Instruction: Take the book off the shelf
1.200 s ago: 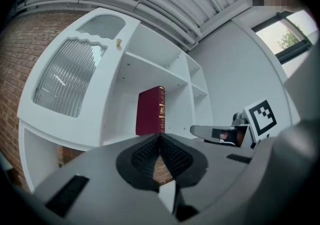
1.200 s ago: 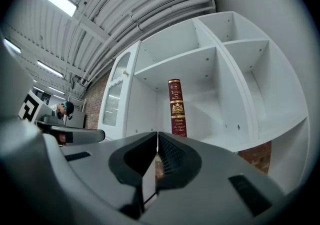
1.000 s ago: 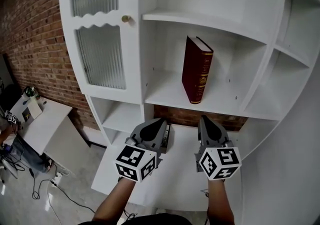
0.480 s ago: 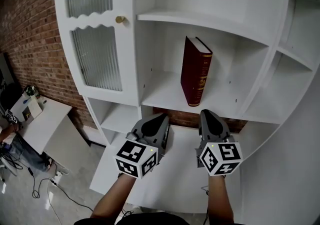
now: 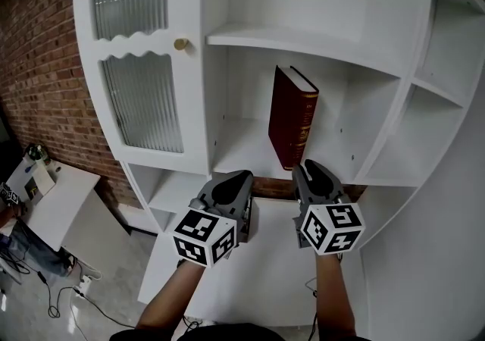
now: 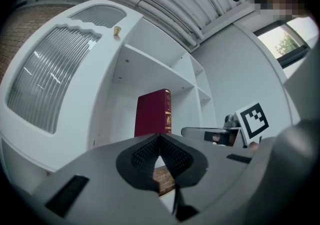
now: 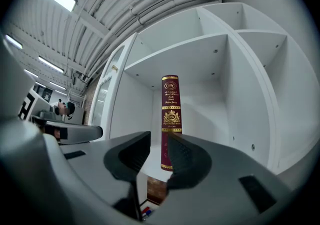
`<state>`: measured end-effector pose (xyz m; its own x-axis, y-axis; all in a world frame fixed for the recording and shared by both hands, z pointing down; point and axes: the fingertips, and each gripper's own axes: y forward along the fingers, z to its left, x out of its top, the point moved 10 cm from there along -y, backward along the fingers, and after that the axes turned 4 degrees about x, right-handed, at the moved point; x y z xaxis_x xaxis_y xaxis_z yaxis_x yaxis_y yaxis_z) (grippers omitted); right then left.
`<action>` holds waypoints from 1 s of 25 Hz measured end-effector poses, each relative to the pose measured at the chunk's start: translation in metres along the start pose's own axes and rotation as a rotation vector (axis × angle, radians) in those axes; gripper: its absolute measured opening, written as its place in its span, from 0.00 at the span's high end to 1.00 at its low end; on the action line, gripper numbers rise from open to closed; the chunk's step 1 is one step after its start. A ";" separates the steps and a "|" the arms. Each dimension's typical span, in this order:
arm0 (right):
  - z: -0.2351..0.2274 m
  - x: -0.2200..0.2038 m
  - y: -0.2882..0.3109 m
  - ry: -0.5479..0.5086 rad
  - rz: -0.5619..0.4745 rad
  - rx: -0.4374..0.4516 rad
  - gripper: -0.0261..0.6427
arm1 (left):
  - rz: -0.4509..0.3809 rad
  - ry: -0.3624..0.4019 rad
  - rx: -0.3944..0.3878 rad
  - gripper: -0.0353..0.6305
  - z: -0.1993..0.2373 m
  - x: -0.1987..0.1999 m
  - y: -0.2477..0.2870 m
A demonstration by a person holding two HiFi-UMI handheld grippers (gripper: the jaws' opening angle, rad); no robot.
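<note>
Book (image 5: 292,126) stands upright on the shelf (image 5: 244,151), spine outward, dead ahead of the nearer right tool (image 5: 311,171), whose jaws are opening on nothing, seemingly just short of it; left tool (image 5: 239,178) pressed together.

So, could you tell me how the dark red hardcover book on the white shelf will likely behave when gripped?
The dark red hardcover book looks thick and rigid, so it should stay stiff and probably feel fairly heavy. It stands upright alone on the white shelf, so a sideways nudge may tip it. Its smooth-looking cover might slip.
</note>
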<state>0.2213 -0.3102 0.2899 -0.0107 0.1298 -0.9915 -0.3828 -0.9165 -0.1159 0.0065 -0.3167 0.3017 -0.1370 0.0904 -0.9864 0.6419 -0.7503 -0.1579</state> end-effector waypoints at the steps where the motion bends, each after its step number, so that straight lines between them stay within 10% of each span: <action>1: 0.000 0.002 0.004 -0.009 0.002 0.000 0.80 | 0.000 0.000 -0.007 0.92 0.001 0.000 0.001; 10: -0.010 0.037 0.039 -0.044 0.018 -0.052 0.56 | -0.018 0.018 -0.053 0.92 0.011 0.013 0.005; 25: -0.020 0.042 0.095 -0.079 0.078 -0.127 0.55 | -0.012 0.012 -0.074 0.92 0.022 0.008 0.009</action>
<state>0.2026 -0.3996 0.2364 -0.1099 0.0813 -0.9906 -0.2578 -0.9649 -0.0506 -0.0057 -0.3375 0.2935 -0.1361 0.1071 -0.9849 0.6946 -0.6986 -0.1719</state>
